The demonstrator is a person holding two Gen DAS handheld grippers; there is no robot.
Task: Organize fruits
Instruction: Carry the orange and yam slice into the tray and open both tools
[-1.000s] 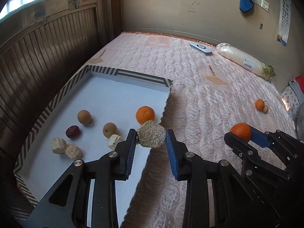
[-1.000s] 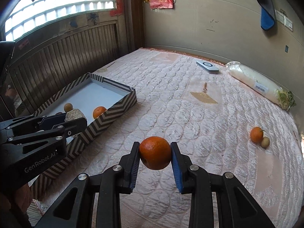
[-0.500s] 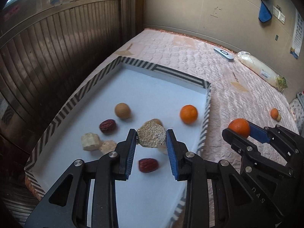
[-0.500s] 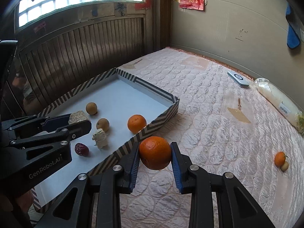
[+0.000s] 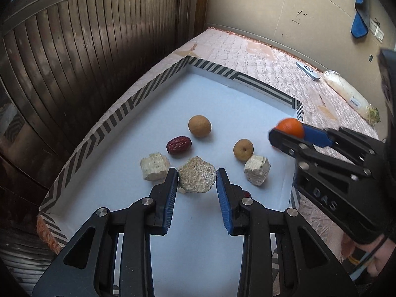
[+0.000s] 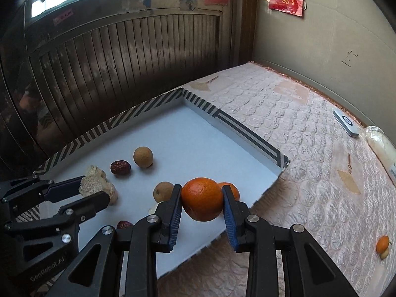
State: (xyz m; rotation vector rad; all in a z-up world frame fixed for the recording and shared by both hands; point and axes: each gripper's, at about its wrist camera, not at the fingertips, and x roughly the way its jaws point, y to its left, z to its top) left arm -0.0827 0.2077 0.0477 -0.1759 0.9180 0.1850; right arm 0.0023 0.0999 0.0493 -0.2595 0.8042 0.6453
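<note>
1. The left gripper (image 5: 197,179) is clamped on a rough, tan, speckled chunk (image 5: 197,177), its blue pads pressed to either side, and holds it above the pale floor of the striped tray (image 5: 112,121).
2. The right gripper (image 6: 202,201) is closed around an orange (image 6: 202,198), which sits between its blue pads over the tray's near-right part, close to the right wall.
3. In the left wrist view, the right gripper enters from 3 o'clock with the orange showing at its tip.
4. On the tray floor, seen from the left wrist: a round brown fruit (image 5: 199,126) lies at 12 o'clock from the held chunk, and a dark red date (image 5: 178,144) at 11 o'clock, just beside that fruit.
5. A pale cube (image 5: 154,165) sits at 9 o'clock, next to the left pad; a second pale cube (image 5: 257,169) sits at 3 o'clock, with a small tan fruit (image 5: 243,149) just beyond it.
6. In the right wrist view, a second orange (image 6: 232,190) lies in the tray directly behind the held one, mostly hidden by the right pad.
7. Out on the quilted pink mattress (image 6: 309,148), at 4 o'clock in the right wrist view, a small orange fruit (image 6: 383,243) touches a pale round one (image 6: 384,254), well apart from the tray.
8. A white remote (image 6: 345,122) lies near the far wall at 2 o'clock.
</note>
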